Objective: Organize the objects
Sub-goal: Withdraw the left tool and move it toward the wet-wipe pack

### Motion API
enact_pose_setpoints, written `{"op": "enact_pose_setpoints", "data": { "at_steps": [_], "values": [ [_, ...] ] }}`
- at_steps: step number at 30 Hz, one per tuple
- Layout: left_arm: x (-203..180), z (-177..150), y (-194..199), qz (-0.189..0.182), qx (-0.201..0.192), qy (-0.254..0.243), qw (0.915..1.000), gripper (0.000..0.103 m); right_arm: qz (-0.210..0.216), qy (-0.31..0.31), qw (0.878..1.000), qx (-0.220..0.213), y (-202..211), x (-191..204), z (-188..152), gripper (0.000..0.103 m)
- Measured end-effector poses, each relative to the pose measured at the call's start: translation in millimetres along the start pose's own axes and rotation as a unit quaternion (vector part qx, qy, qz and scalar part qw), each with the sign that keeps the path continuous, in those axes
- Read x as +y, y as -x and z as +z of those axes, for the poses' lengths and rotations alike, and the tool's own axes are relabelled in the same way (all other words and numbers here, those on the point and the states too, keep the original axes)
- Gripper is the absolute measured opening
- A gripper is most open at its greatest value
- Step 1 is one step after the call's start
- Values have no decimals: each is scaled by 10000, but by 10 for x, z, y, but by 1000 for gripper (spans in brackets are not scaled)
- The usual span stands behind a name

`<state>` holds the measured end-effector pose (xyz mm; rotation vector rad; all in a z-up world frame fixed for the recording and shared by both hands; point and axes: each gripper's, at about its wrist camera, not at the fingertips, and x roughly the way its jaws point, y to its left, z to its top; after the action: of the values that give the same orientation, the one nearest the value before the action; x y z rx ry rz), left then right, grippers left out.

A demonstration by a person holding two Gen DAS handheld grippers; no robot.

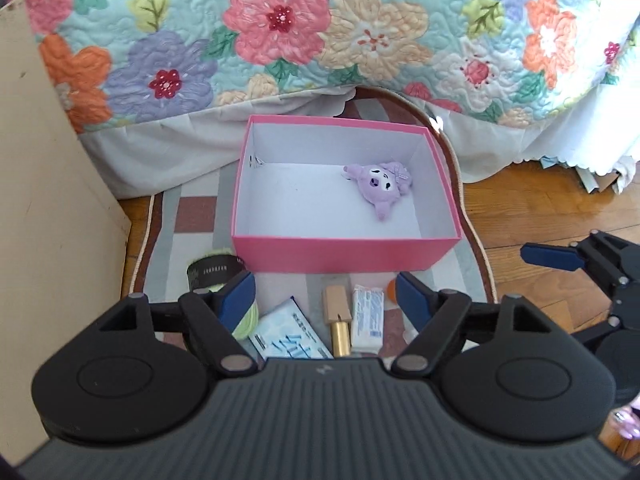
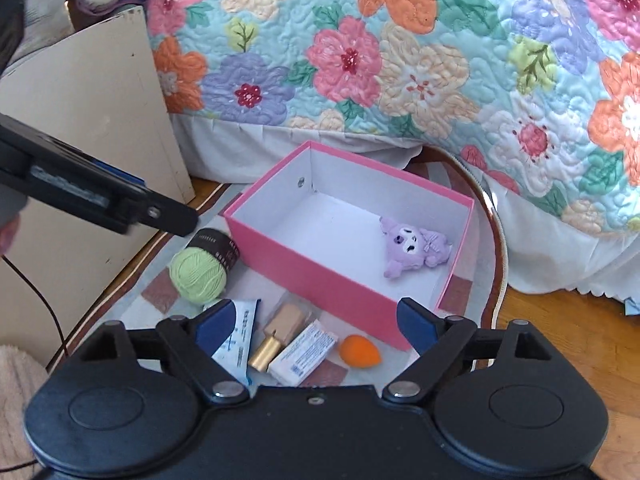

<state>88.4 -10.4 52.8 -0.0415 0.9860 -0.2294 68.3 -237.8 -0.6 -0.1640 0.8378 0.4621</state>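
Inside the pink box (image 1: 344,254) on the rug (image 1: 188,240) lies a purple plush toy (image 1: 382,186); both tongs, left (image 1: 326,300) and right (image 2: 316,320), hover released, grasping nothing.

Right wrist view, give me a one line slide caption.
Open right claw above rug clutter beside a pink box holding one purple plush.
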Motion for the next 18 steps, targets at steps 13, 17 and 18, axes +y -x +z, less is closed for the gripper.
{"op": "enact_pose_setpoints", "data": {
  "at_steps": [13,17,18],
  "values": [
    [22,-442,243,22,57,55,10000,87,418,451,9980,-175,244,270,-309,90],
    [34,-537,100,-21,264,139,9996,89,635,629,9959,-111,224,388,-359,90],
    [38,-565,50,-29,318,158,9994,89,675,666,9954,-103,204,420,-370,90]
  ]
}}
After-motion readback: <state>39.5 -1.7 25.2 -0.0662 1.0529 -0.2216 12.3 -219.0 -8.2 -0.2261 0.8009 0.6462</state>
